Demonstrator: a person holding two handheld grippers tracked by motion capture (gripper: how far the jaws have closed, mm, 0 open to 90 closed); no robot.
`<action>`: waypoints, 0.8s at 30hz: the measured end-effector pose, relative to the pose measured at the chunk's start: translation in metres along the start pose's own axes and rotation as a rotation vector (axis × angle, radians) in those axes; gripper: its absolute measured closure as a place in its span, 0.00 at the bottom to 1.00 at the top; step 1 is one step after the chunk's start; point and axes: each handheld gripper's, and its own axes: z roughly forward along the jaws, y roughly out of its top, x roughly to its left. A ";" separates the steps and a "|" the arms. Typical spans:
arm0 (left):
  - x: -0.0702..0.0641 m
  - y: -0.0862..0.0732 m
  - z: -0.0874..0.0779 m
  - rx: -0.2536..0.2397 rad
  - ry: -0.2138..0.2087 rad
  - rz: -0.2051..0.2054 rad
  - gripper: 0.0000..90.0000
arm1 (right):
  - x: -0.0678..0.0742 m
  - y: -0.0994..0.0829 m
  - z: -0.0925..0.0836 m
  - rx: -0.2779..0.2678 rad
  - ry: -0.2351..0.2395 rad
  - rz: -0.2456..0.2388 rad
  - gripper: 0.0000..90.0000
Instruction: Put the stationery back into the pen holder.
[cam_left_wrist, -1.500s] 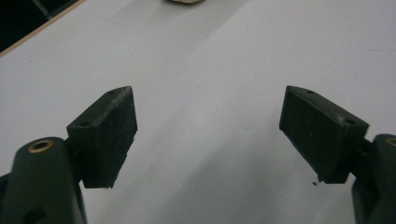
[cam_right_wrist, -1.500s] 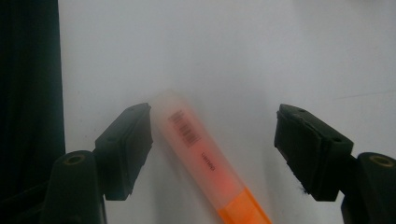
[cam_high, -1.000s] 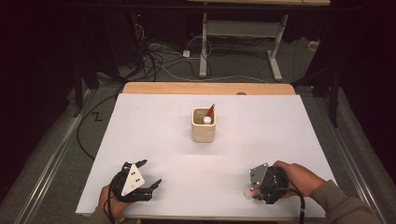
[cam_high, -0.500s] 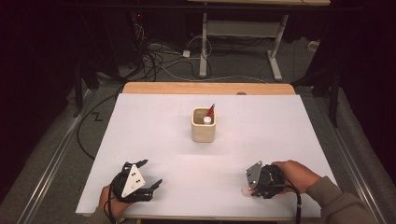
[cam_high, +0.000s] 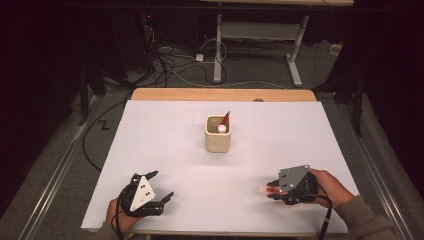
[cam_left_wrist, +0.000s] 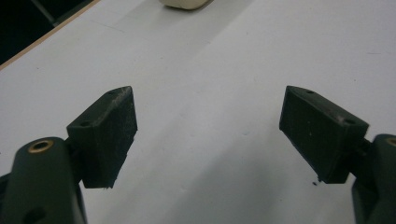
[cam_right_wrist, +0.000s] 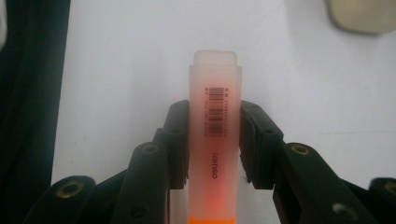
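Observation:
My right gripper (cam_high: 273, 190) is near the table's front right, shut on a translucent orange highlighter (cam_high: 270, 190) and holding it just above the white tabletop (cam_high: 165, 130). In the right gripper view both black pads clamp the highlighter (cam_right_wrist: 215, 84) at mid-body, its pale cap pointing away from me. My left gripper (cam_high: 161, 184) rests at the front left, open, with only bare table between its pads (cam_left_wrist: 112, 126). A beige cup (cam_high: 218, 135) stands mid-table with a red pen (cam_high: 225, 119) in it.
The cup's base shows at the top of the left gripper view (cam_left_wrist: 186, 3) and at the top right of the right gripper view (cam_right_wrist: 362, 16). A wooden strip (cam_high: 220, 94) edges the table's far side. Cables (cam_high: 175, 65) and a desk frame lie on the floor beyond.
The right gripper closed on the highlighter lying on the table and rose slightly with it. The left gripper has stayed in place.

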 end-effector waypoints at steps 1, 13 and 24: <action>0.000 0.000 0.000 0.000 0.000 0.000 0.20 | 0.000 0.000 -0.003 -0.024 -0.010 0.006 0.74; 0.000 0.000 0.000 0.000 -0.001 -0.001 0.20 | -0.007 -0.004 -0.009 -0.279 -0.196 0.182 0.74; 0.000 0.000 0.000 0.002 0.000 0.002 0.21 | -0.013 0.007 0.000 -0.446 -0.326 0.278 0.74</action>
